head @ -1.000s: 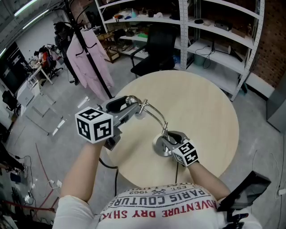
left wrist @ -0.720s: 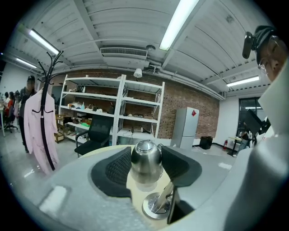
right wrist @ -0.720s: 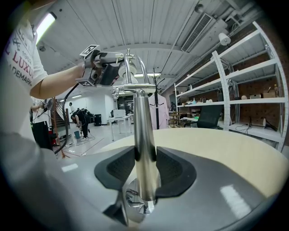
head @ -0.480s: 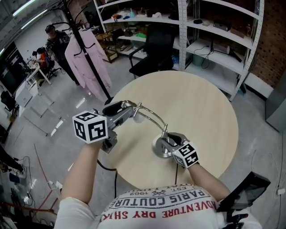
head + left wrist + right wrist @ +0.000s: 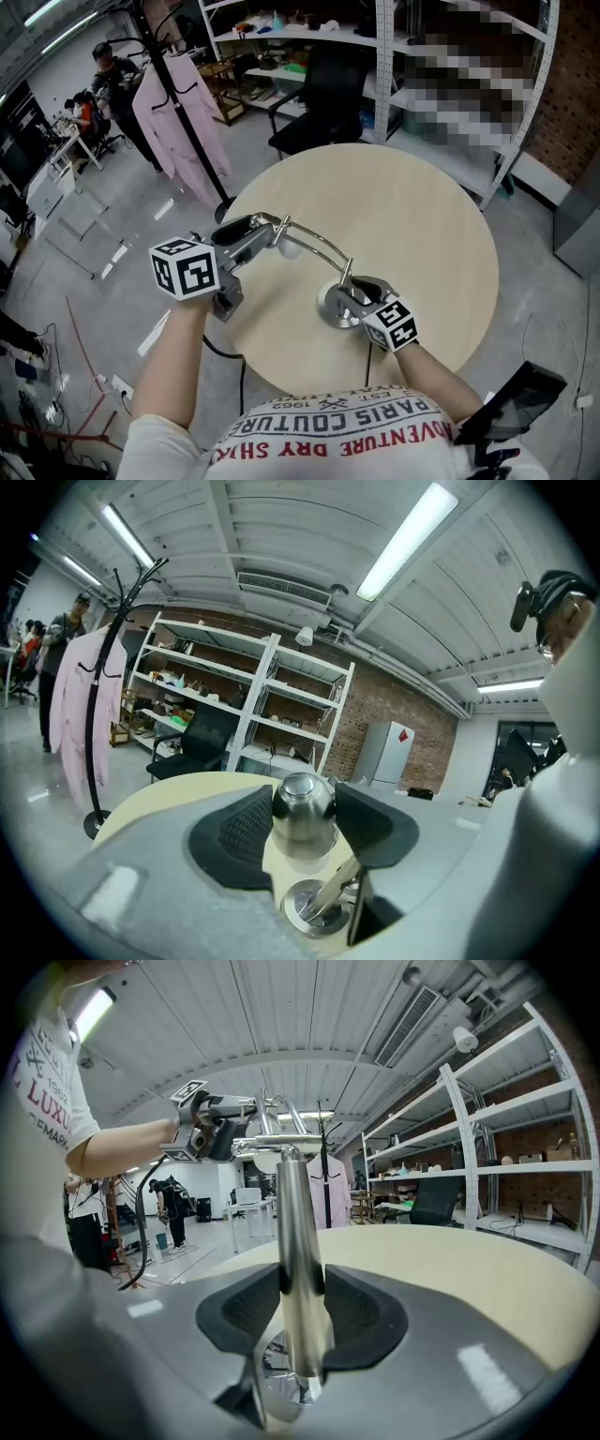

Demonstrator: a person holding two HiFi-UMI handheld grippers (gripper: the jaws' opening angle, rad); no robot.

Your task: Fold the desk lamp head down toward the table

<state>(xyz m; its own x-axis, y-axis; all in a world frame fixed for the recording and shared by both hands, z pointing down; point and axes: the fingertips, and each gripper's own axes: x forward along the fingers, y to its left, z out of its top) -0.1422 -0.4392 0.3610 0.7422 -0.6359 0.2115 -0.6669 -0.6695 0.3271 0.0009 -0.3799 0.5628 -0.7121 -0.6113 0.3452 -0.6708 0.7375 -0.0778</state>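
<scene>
Head view shows the desk lamp (image 5: 330,306) near the worktop (image 5: 422,225) front edge, its thin neck arching up and leftward from the base. Left gripper (image 5: 272,234) fingers clamp the lamp head (image 5: 303,808); right gripper (image 5: 354,292) fingers clamp the upright stem (image 5: 296,1269). The metal looks stiff and slippery, so these 2 holds seem right.

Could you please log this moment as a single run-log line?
left gripper: shut on lamp head | right gripper: shut on lamp stem | base on table
</scene>
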